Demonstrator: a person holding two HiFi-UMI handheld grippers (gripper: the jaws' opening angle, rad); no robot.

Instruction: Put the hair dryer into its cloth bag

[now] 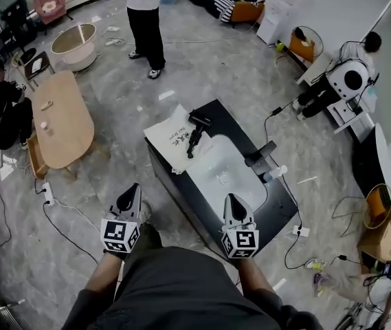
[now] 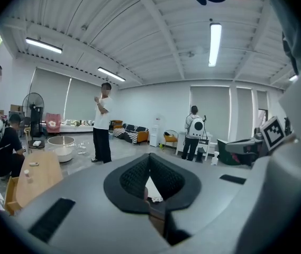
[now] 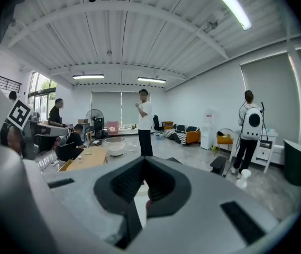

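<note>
The black hair dryer lies on the white printed cloth bag at the far end of a black table. A white sheet covers the table's middle. My left gripper hangs over the floor, short of the table's near left side, jaws shut and empty. My right gripper is over the table's near edge, also shut with nothing in it. In the left gripper view the left gripper points level into the room; the right gripper does the same in the right gripper view.
A grey object and a small bottle stand on the table's right side. A person stands beyond the table. An oval wooden table is to the left, a seated person to the right. Cables and a power strip lie on the floor.
</note>
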